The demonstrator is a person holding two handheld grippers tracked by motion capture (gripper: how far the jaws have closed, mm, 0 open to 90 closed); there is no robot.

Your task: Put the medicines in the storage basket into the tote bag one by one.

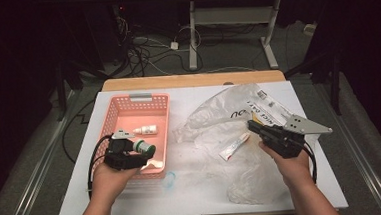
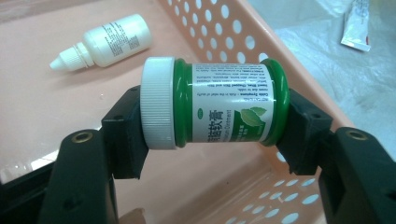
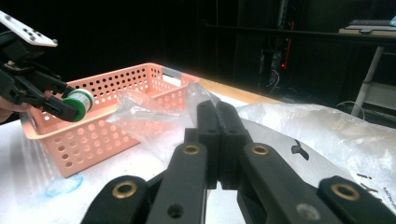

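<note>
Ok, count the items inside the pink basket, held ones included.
2. A white dropper bottle lies on the pink basket's floor toward the far end; a green ointment jar hangs over the near end, clamped in the left tongs. The hand may hide others.

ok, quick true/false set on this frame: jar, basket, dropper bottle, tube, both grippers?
1. The left gripper holds the jar by its ends. True.
2. The jar is over the bag. False: it is over the basket.
3. The dropper bottle lies in the basket. True.
4. The right gripper holds the tube. False: its jaws are shut on nothing; the tube lies on the bag.
5. The jar's cap is green. False: it is white.
</note>
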